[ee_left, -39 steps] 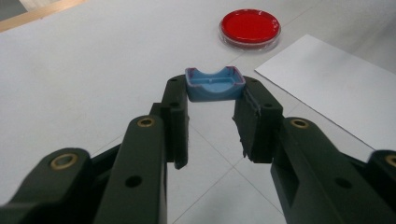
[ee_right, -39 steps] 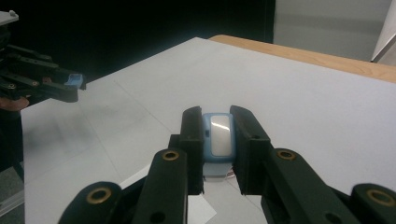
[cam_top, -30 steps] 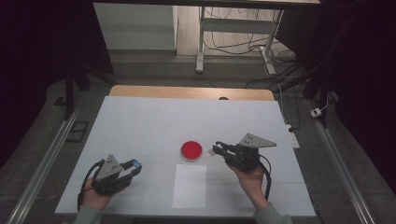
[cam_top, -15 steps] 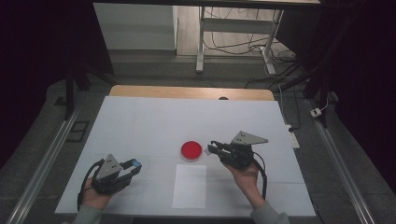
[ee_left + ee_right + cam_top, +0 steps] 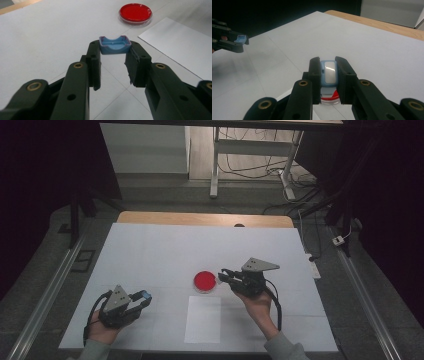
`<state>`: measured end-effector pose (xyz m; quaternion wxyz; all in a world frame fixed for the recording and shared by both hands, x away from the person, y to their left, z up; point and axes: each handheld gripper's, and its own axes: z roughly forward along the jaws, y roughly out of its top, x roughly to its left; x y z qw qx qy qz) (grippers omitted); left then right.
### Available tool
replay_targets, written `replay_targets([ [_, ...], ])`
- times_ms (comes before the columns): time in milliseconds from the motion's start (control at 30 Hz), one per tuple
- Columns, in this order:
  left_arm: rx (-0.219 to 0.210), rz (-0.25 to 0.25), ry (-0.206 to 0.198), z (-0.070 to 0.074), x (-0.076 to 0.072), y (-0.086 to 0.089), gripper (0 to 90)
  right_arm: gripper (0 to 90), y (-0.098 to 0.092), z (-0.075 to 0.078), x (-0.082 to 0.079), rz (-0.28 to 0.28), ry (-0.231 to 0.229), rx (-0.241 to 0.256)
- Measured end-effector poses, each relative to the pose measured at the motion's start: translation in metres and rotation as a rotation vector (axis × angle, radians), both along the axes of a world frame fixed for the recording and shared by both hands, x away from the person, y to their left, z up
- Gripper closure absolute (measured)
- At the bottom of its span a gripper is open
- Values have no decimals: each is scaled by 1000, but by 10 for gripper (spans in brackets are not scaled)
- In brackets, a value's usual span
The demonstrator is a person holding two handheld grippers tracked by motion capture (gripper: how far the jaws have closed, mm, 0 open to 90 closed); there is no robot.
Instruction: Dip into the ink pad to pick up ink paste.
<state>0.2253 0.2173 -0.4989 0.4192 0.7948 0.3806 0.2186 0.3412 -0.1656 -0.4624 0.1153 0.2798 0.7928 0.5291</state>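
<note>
The right claw (image 5: pixel 328 75) is clenched on a small blue-rimmed piece (image 5: pixel 329 71) above the red dish (image 5: pixel 205 281); the left claw (image 5: pixel 115 53) pinches a blue cap (image 5: pixel 115 45) by its sides; both look light, stiff, likely slippery plastic.

Dish (image 5: pixel 205 281) at the table's (image 5: pixel 150 250) middle, paper sheet (image 5: pixel 203 319) just near of it, right gripper (image 5: pixel 223 276) just right of the dish, left gripper (image 5: pixel 145 298) well left of the sheet
</note>
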Motion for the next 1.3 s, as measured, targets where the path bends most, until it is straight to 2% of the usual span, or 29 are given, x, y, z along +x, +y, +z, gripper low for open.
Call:
replay_targets([
  [300,2,-2,4,-1,1,-1,661,753,15,-7,9,12,20,-29],
  [667,3,-1,3,-1,0,-2,661,753,33,-13,20,14,19,-84],
  [1300,4,0,6,-2,1,-2,661,752,44,-25,31,10,31,-150],
])
